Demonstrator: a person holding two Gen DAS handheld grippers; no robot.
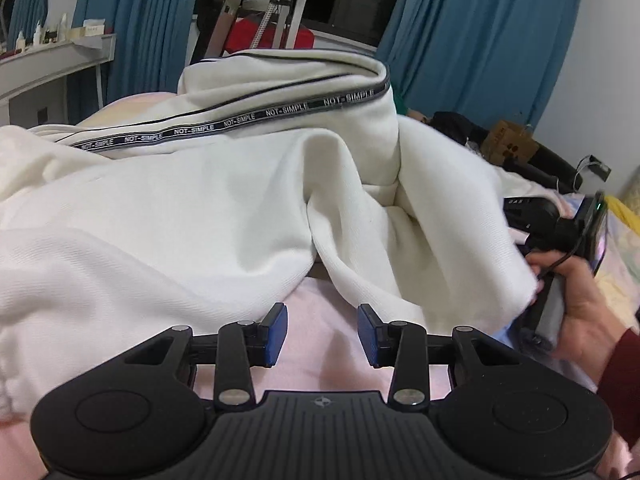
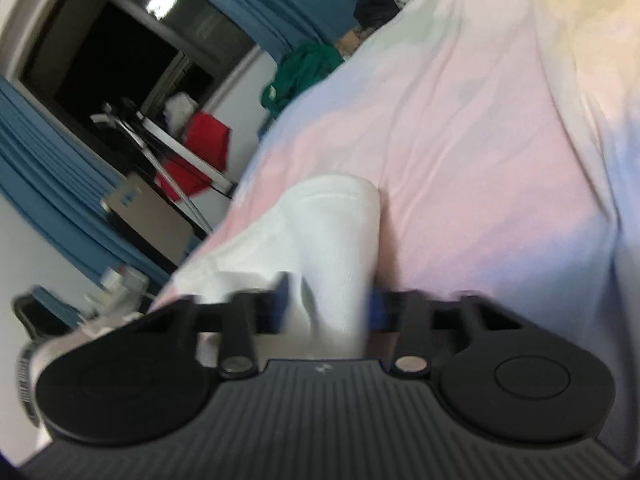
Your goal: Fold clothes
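Observation:
A white garment [image 1: 200, 208] with a dark "NOT-SIMPLE" stripe [image 1: 240, 120] lies bunched across the pink bed sheet [image 1: 320, 364]. My left gripper [image 1: 322, 332] is open just in front of the garment's near edge, with only sheet between its blue pads [image 1: 276, 334]. A hand [image 1: 580, 308] at the right holds the other gripper against the garment's right corner. In the blurred right wrist view, my right gripper [image 2: 328, 308] is shut on a fold of the white garment [image 2: 332, 232], which rises from between the pads.
Blue curtains [image 1: 472, 36] hang behind the bed. A white shelf [image 1: 52, 60] with bottles stands at the left, a tripod [image 1: 288, 4] and red fabric [image 1: 244, 36] behind. A cardboard box [image 1: 508, 144] and dark clothes sit at the right; a green garment [image 2: 304, 72] lies beyond the sheet [image 2: 480, 160].

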